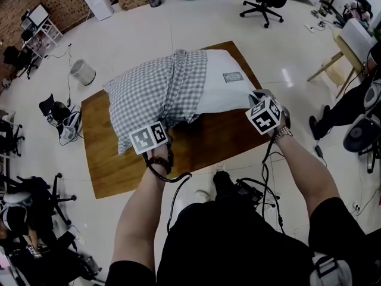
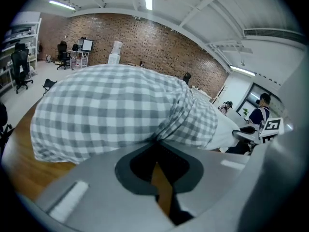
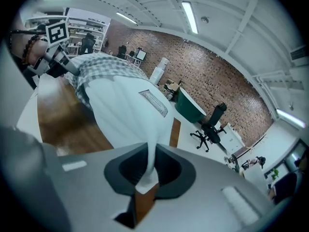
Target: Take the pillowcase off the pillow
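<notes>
With your left gripper (image 1: 162, 130) clamped on the grey-and-white checked cloth pillowcase (image 1: 152, 88) and your right gripper (image 1: 255, 98) pinching a bare corner of the plump white pillow (image 1: 225, 91), the case should slide left, along the pillow's length.

Brick wall (image 2: 145, 37) — pale glossy floor (image 1: 149, 28)
</notes>
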The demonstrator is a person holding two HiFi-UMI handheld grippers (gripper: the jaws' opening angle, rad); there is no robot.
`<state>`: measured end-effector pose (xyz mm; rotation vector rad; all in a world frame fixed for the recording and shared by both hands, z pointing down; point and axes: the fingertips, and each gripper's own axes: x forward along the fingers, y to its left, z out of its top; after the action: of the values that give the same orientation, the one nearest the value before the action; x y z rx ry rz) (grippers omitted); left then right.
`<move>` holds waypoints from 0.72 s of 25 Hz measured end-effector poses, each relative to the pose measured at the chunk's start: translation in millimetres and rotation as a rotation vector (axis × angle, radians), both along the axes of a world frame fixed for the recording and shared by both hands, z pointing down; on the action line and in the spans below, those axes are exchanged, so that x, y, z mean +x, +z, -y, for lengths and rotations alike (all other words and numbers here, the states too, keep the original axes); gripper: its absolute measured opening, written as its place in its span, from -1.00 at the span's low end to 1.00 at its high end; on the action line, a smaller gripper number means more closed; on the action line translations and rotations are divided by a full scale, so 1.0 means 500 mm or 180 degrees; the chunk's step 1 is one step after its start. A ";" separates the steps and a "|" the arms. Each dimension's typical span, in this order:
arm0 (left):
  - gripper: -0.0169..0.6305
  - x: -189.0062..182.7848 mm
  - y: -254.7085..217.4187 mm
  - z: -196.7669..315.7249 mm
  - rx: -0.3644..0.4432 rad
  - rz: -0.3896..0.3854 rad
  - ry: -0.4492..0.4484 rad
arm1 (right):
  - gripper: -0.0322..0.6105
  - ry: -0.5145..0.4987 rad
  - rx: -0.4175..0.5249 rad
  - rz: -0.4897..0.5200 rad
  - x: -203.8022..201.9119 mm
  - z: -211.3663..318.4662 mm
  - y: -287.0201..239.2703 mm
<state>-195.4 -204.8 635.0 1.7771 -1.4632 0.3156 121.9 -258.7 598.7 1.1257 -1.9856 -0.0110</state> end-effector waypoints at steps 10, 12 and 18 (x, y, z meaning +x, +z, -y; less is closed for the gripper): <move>-0.92 0.004 -0.013 -0.086 -0.0089 0.0207 0.0308 | -0.70 0.0023 -0.0146 0.0038 -0.019 -0.083 0.028; -0.90 0.013 -0.020 -0.109 -0.0076 0.0221 0.0440 | -0.47 -0.0020 -0.0181 0.0078 -0.039 -0.109 0.024; -0.79 0.071 -0.105 -0.145 0.0149 0.0252 0.0760 | -0.27 -0.0110 -0.0190 0.0252 -0.055 -0.166 -0.034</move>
<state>-160.0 -132.4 582.4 2.0017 -1.3222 0.4819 94.5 -175.6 581.7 1.0683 -2.0615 0.0756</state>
